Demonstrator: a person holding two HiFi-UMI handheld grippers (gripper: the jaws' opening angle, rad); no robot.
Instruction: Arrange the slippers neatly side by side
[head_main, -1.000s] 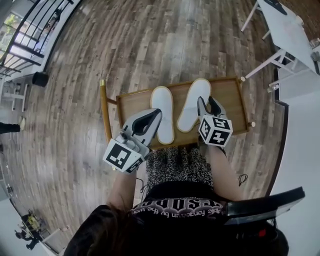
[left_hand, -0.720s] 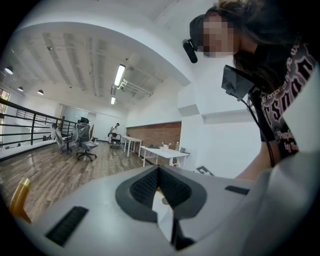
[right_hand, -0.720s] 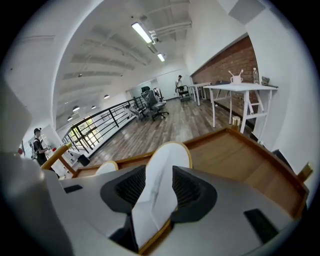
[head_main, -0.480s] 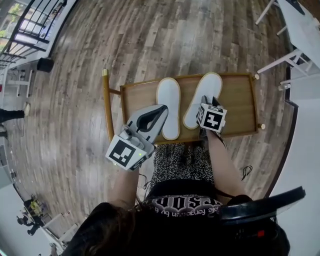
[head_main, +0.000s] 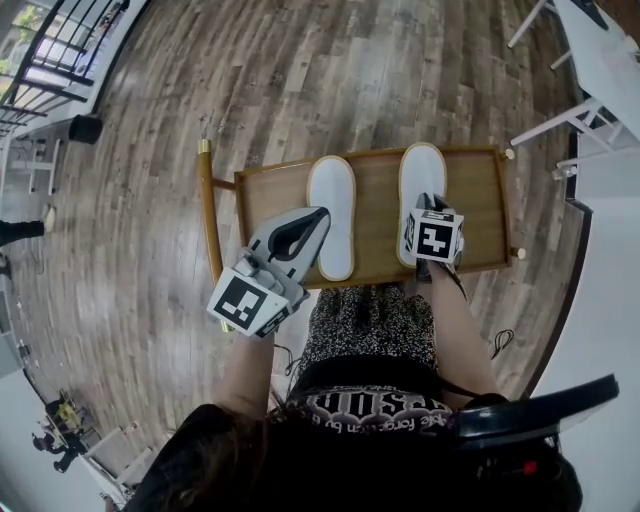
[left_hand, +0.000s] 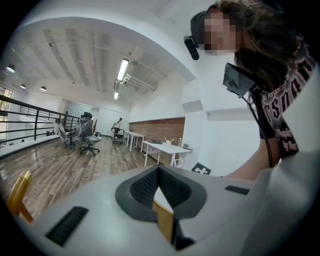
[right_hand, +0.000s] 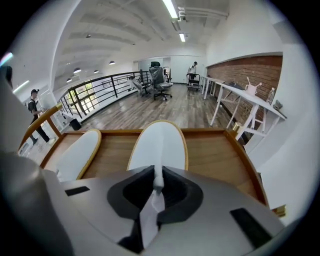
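Fingers (right_hand: 180, 197) of the right gripper (right_hand: 158, 182), which we note have just been closing, pinch the white near edge of the right slipper (right_hand: 159, 142); fingers (left_hand: 138, 191) of the left gripper (left_hand: 158, 170) meet at the tips, with nothing between them, just beside the left slipper (head_main: 332, 215); both slippers are flat white ovals with tan trim, lying lengthwise and parallel on the wooden tabletop (head_main: 376, 205), well apart, bare wood between them.

The near end of the right slipper (head_main: 422, 175) is hidden under the right gripper (head_main: 428, 205). The white table (head_main: 610, 50) is cut off at the head view's right edge.
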